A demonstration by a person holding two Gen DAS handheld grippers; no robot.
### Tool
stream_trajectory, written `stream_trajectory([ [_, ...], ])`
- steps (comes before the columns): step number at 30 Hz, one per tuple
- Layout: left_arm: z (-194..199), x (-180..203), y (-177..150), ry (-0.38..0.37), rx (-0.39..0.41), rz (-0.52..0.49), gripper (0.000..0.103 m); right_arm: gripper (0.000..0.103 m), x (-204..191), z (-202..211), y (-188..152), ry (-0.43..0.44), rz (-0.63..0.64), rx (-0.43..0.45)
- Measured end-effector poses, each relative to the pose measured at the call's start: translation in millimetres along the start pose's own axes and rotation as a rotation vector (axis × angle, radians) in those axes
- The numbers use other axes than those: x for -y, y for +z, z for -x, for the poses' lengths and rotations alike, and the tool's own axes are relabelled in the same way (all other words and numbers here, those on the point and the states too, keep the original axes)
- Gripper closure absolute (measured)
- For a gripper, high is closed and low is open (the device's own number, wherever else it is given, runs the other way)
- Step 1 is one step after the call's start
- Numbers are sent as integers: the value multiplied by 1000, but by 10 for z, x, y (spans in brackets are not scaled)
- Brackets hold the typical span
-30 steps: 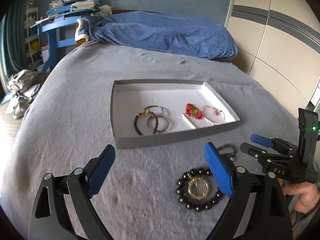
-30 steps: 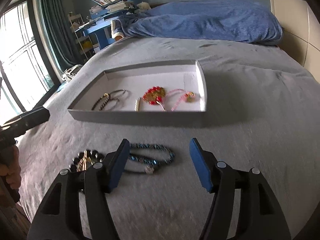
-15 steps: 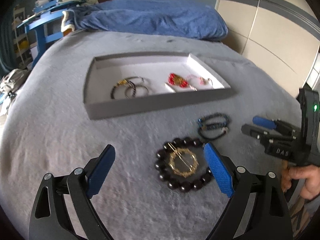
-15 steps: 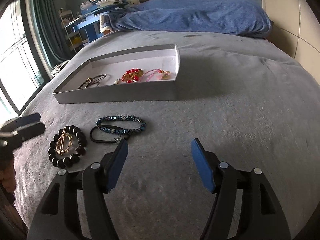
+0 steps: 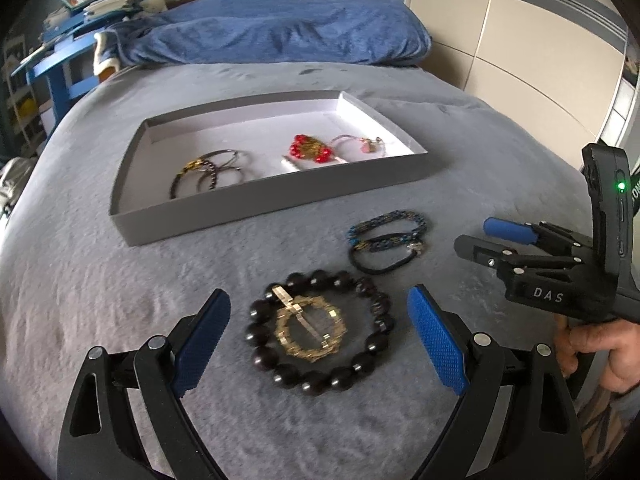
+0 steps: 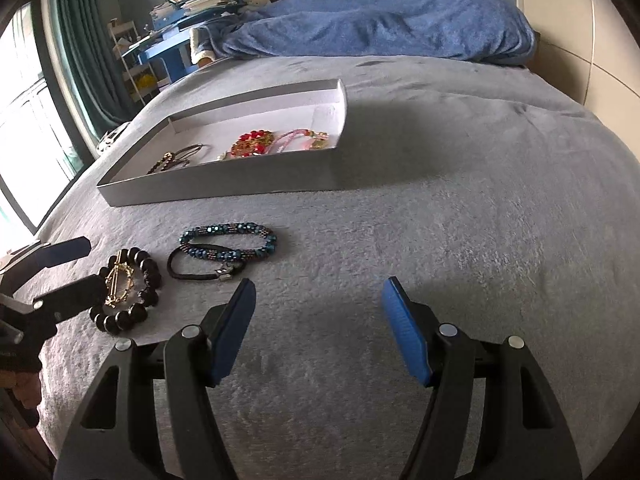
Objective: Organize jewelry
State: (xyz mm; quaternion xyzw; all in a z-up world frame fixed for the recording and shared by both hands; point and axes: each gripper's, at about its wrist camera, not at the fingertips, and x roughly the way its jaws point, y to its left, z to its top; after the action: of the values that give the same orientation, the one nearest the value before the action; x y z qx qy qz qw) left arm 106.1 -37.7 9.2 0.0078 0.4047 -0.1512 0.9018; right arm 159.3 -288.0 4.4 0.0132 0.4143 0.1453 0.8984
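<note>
A black bead bracelet (image 5: 362,364) with a gold bracelet (image 5: 310,330) lying inside it sits on the grey bed cover, between the open fingers of my left gripper (image 5: 318,336). A blue beaded bracelet (image 5: 386,224) and a black cord bracelet (image 5: 380,260) lie just beyond. The grey tray (image 5: 256,208) holds dark bangles (image 5: 208,174), a red beaded piece (image 5: 310,150) and a pink bracelet (image 5: 360,144). My right gripper (image 6: 318,328) is open and empty over bare cover, right of the blue bracelet (image 6: 228,240); it also shows in the left wrist view (image 5: 492,240).
A blue blanket (image 5: 280,28) is heaped at the far end of the bed. A blue desk with books (image 5: 60,40) stands at the back left. A cupboard wall (image 5: 520,40) runs along the right. A window with curtains (image 6: 48,100) is on the left.
My left gripper has moved right and closer, so the black bead bracelet now lies between its fingers. My right gripper has pulled back and right, away from the blue bracelet.
</note>
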Motion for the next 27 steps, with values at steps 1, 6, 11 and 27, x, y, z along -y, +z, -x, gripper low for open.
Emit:
stream_trajectory([
  [1,-11,28,12,1,0,-7,13,37,6,3,-2,-1,0,1],
  [6,-82,170,89,10,10,-46,13,37,37,18,3,-8,-11,4],
  [11,-232,310,151,6,-1,-85,13,37,95,26,12,-15,-38,5],
  [27,-518,393,198,25,-69,-155,95,37,331,51,-6,6,-129,12],
])
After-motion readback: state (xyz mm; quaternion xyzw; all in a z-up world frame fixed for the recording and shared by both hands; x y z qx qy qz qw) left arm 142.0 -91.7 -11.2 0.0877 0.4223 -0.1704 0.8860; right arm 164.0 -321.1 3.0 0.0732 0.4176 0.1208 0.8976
